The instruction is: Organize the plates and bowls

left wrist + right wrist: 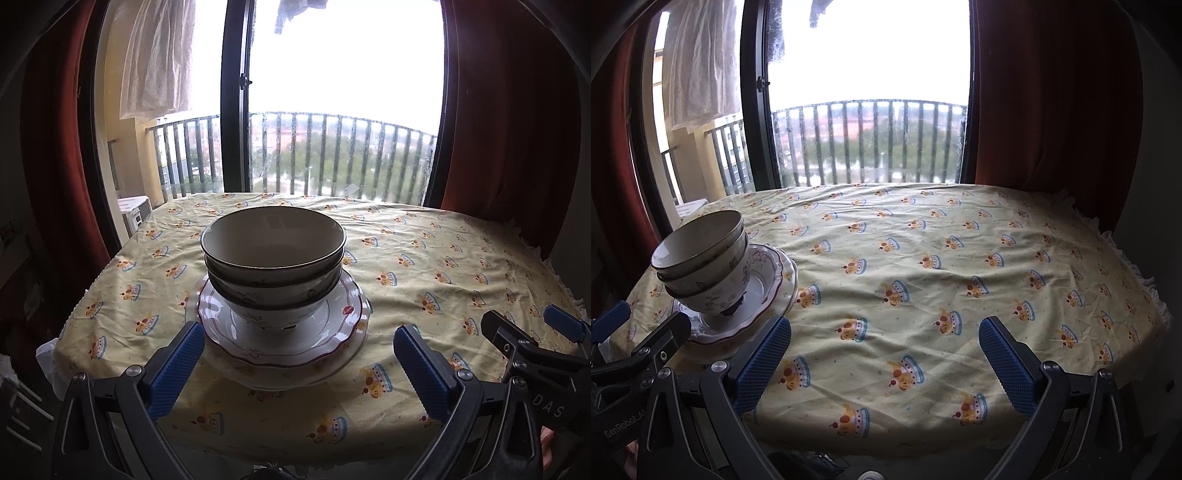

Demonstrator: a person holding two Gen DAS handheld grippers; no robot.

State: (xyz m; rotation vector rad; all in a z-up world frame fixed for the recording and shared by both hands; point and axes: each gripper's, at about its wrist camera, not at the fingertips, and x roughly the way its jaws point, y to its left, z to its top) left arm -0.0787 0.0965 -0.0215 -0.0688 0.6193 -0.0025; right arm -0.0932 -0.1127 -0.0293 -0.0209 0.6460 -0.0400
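bowls (273, 254) nested on plates (284, 332) | both hand-held grippers wide, empty

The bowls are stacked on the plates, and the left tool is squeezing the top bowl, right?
Not quite. The bowls are stacked on the plates, but the left tool is open and holds nothing, short of the stack. The left wrist view shows it.

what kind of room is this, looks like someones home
Most likely a dining corner in a high-rise flat. A table under a crown-print tablecloth holds stacked bowls on plates, with red curtains beside a glass door to a railed balcony overlooking treetops.
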